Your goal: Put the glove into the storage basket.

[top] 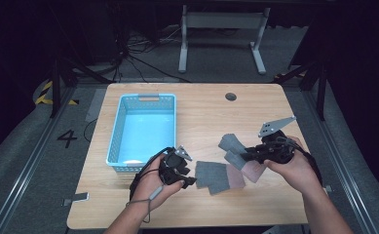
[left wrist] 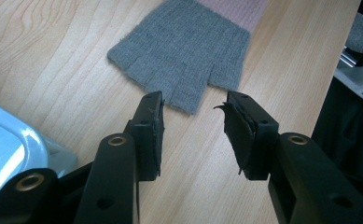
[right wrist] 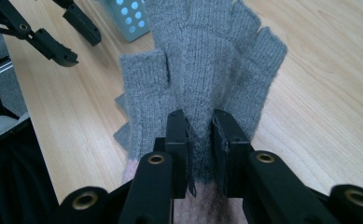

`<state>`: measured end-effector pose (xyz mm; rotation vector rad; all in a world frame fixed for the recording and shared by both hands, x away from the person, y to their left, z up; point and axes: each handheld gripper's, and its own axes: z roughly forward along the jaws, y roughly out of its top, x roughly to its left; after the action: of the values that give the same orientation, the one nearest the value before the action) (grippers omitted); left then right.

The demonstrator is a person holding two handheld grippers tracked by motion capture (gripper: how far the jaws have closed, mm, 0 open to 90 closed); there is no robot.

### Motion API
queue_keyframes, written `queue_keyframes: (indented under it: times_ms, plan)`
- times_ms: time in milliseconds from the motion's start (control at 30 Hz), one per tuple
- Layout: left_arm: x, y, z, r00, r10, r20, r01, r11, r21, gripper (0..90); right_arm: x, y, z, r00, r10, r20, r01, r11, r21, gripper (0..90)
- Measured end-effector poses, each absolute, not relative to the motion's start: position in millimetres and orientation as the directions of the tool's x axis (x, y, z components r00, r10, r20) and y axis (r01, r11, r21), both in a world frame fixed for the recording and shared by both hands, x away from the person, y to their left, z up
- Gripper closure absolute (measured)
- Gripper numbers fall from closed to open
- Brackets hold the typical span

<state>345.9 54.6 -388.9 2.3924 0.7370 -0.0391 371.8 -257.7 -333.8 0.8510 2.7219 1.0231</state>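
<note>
A grey fingerless glove (top: 211, 175) with a pink cuff lies flat on the wooden table (top: 201, 107). My left gripper (top: 189, 176) stands open just left of it. In the left gripper view the jaws of the left gripper (left wrist: 193, 105) flank the near edge of that glove (left wrist: 184, 51) without touching it. My right gripper (top: 243, 155) is shut on a second grey glove (top: 231, 146), whose finger end lifts off the table. In the right gripper view the right gripper (right wrist: 200, 121) pinches the knit of the glove (right wrist: 202, 70) near its pink cuff.
A light blue plastic basket (top: 116, 141) with perforated walls stands on the left half of the table, close to my left hand; its corner (left wrist: 11, 149) appears beside the left jaws. A round cable hole (top: 230, 96) sits near the far edge.
</note>
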Motion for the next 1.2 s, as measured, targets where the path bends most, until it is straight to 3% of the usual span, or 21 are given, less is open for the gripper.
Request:
queue_keyframes:
  times_ms: [500, 900, 1200]
  plan:
    - [346, 52, -388, 0.843, 0.497, -0.207, 0.516, -0.635, 0.575, 54.7, 370, -236, -364, -0.871, 0.485, 0.084, 0.439, 0.687, 0.579, 77.2]
    - [347, 54, -391, 0.847, 0.472, -0.243, 0.514, -0.613, 0.600, 60.0, 372, -208, -388, -0.901, 0.429, 0.068, 0.403, 0.767, 0.499, 77.1]
    - [348, 54, -393, 0.842, 0.485, -0.237, 0.525, -0.636, 0.565, 65.3, 375, -196, -399, -0.911, 0.408, 0.063, 0.390, 0.801, 0.454, 76.4]
